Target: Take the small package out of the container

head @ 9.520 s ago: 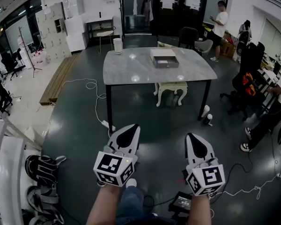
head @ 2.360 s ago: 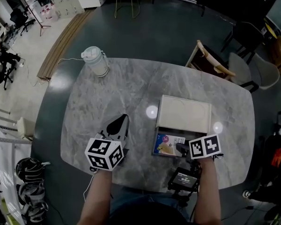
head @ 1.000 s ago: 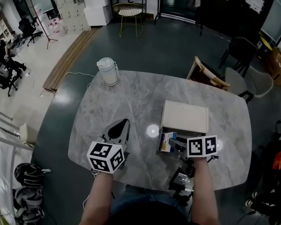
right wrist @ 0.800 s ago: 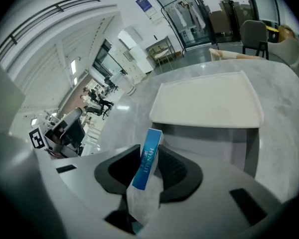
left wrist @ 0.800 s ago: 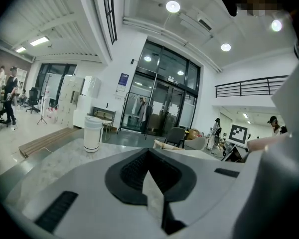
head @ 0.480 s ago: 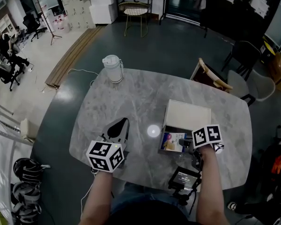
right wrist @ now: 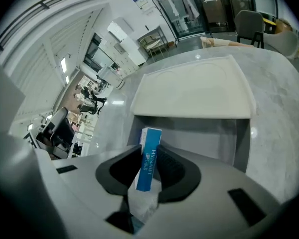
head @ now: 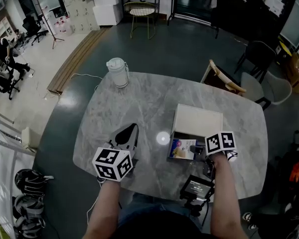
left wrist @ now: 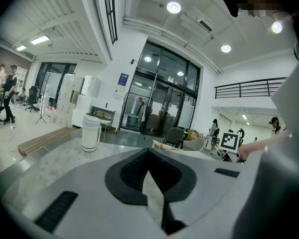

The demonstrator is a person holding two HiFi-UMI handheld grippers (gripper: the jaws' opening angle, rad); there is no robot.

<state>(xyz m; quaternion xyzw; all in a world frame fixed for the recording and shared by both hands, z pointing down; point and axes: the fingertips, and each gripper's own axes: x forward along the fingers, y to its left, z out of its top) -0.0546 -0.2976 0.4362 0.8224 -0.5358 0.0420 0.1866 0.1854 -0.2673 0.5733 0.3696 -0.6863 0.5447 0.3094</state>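
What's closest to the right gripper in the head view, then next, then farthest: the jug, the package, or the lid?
1. Package: between the closing jaws of the right gripper.
2. Lid: just beyond the package.
3. Jug: far off to the left.

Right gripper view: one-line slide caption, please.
Right hand-held gripper closing its jaws on the small package, standing on edge in the container.

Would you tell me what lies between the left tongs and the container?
Nothing: the head view shows only bare table, with a lamp's glare, between left tongs and container.
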